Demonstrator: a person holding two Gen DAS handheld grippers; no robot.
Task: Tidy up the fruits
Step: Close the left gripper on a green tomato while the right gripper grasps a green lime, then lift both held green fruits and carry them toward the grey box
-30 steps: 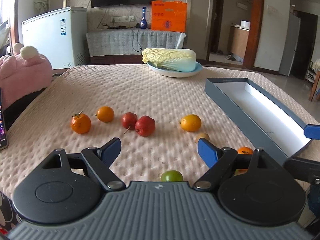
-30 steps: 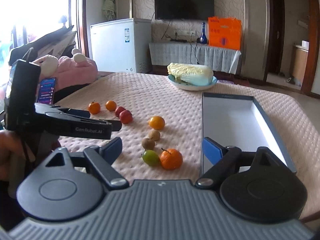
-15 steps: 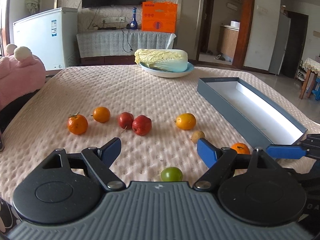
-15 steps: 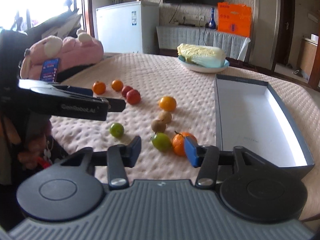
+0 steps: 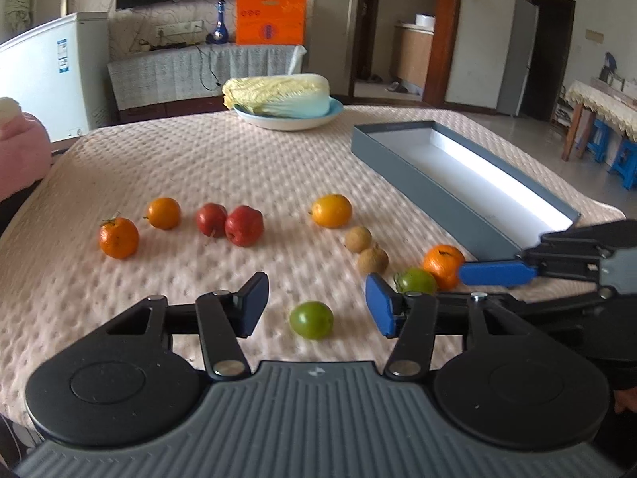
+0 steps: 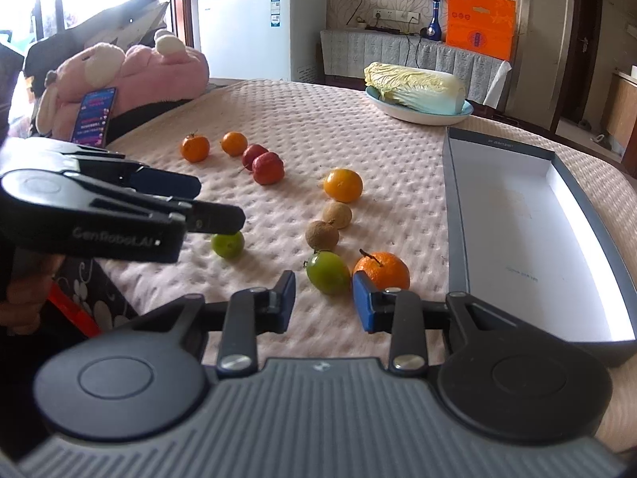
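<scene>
Round green fruit (image 6: 328, 272) lies intact near tabletop front edge, beside stemmed orange tangerine (image 6: 382, 270). Right gripper (image 6: 323, 306) spread, empty, just short of it. Left gripper (image 5: 316, 304) spread, empty.

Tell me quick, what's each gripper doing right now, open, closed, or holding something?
Left gripper: open, empty, a green fruit ahead between its fingers.
Right gripper: open, empty, another green fruit just ahead.
</scene>
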